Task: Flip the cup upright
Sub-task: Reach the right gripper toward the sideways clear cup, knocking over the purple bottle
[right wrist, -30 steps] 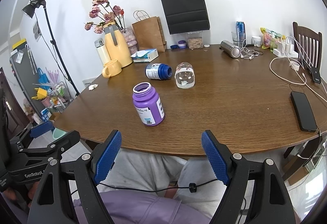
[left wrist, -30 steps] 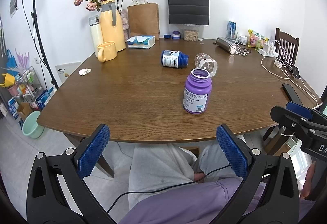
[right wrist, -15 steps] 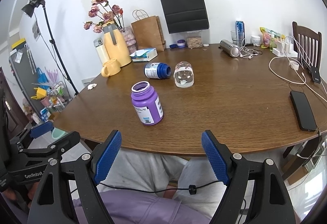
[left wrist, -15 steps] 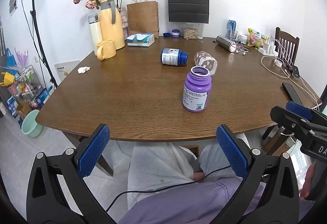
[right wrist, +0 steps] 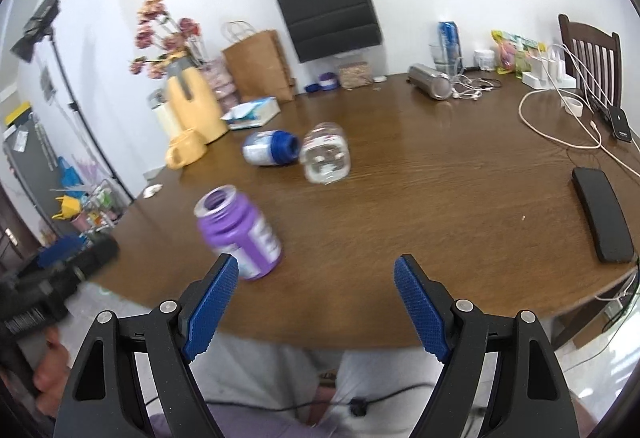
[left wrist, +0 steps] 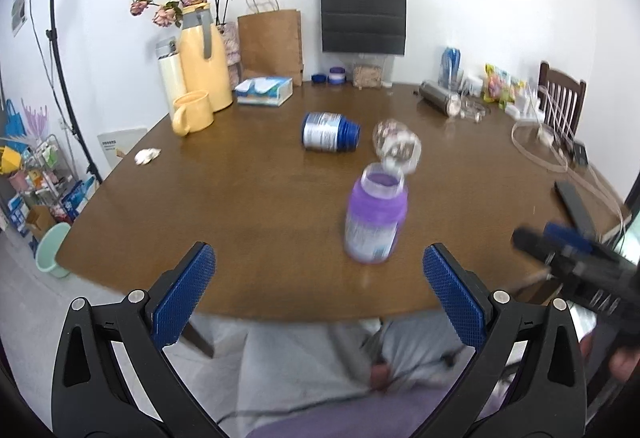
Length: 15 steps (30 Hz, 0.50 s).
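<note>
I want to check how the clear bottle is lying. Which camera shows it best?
The right wrist view: the clear bottle lies on its side in full sight, beside the blue-capped bottle. In the left wrist view the purple jar stands in front, covering its near end.

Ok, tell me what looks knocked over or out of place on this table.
Two containers lie on their sides mid-table: a blue-capped bottle and a clear plastic jar beside it. The purple bottle stands upright but has no cap. A crumpled scrap sits near the table's left edge. Nothing looks spilled.
</note>
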Motion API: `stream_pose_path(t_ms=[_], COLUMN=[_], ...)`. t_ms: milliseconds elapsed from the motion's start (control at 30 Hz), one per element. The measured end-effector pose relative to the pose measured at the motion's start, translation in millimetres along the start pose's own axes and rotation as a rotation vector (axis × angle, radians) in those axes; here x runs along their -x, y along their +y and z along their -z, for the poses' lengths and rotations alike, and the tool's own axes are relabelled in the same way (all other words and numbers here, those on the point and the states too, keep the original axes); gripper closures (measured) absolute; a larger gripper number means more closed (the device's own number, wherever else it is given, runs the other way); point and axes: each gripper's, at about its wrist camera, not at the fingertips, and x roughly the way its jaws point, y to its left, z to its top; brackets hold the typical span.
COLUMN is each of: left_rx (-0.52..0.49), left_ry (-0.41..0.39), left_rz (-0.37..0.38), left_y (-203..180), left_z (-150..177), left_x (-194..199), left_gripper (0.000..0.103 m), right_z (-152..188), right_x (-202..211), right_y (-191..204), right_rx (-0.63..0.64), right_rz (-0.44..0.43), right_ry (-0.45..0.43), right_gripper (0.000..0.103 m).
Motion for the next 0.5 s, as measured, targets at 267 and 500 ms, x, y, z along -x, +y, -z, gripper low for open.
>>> stream_pose_path(t_ms=[267,500], left_rx=[0.079,0.109], left_ry=[0.038,0.255], left_rz=[0.035,0.008], left_y=[-38,-70], left_z=[-91,-151], left_x=[-84,-201], left_gripper=[0.000,0.000], right_z=[-56,-94], right_x=[-79,-152], right_y=[-28,-20], right_rx=[0.025,0.095], right_rz=[-0.030,-0.080], right_ry=[0.070,0.104], right_gripper=[0.018,0.018])
